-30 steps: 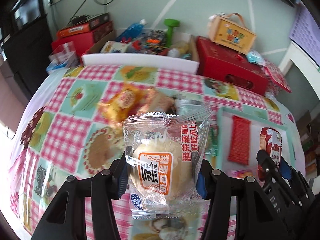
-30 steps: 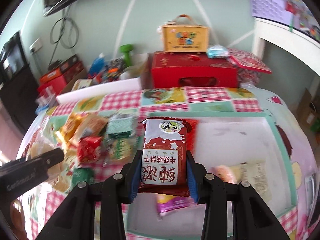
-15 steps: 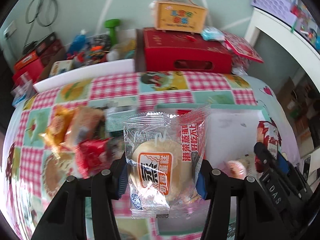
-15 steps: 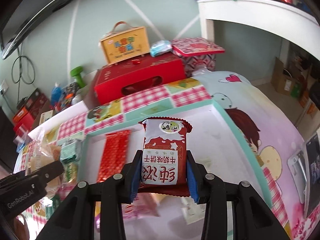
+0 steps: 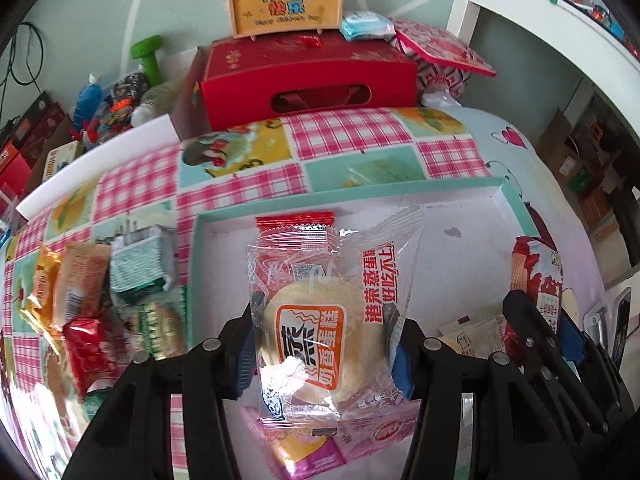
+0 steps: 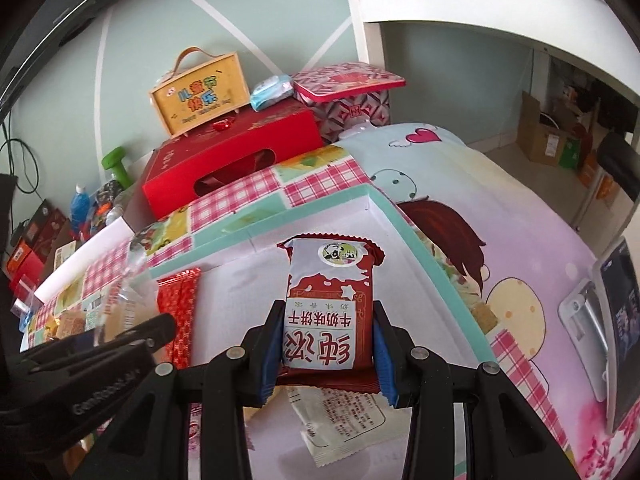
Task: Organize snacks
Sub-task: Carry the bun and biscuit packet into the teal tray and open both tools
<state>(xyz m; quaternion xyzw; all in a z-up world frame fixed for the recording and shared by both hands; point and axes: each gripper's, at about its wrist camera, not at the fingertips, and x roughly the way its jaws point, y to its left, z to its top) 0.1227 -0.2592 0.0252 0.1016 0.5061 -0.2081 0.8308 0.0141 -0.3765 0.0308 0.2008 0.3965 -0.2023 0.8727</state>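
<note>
Showing loose snack pile [image 5: 92,304] only L view.

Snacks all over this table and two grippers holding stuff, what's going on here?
A person is sorting snacks with a handheld gripper in each hand. The left gripper is shut on a clear-wrapped steamed cake, and the right gripper is shut on a red milk biscuit pack. Both are held over the white tray with the teal rim, which already holds a few packets. More loose snacks lie on the checked cloth to the tray's left.
</note>
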